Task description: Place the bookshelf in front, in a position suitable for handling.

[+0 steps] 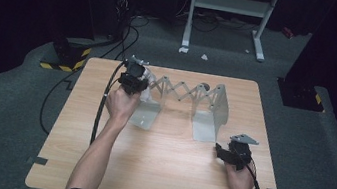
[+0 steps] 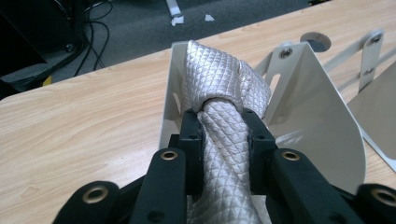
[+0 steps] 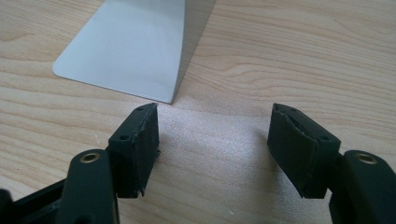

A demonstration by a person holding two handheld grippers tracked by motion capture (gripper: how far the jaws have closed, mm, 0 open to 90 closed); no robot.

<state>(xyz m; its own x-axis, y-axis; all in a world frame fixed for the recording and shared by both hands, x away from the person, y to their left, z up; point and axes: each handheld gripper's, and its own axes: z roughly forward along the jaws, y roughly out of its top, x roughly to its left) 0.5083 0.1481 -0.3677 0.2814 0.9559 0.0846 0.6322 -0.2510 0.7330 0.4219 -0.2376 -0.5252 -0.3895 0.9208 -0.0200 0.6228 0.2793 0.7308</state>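
Wood table (image 1: 155, 168) carries the work. Near edge — right gripper (image 3: 215, 144): fingers spread, nothing between, idle beside rack base plate (image 3: 126, 46). Farther back, left gripper (image 2: 223, 140): fingers pinching white rope (image 2: 224, 93), long axis running away between fingers — over the expanding metal rack (image 1: 191, 98), left end.

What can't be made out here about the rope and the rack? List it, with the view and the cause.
- Lower run of the white rope: left gripper view, cut off by the bottom edge between the left gripper fingers.
- The rope in the high view: too small, covered by the gripper and hand.
- Where the rope's loop leads: hidden behind the rack's end plate.
- Rest of the expanding rack: right gripper view, cut off by the top edge.
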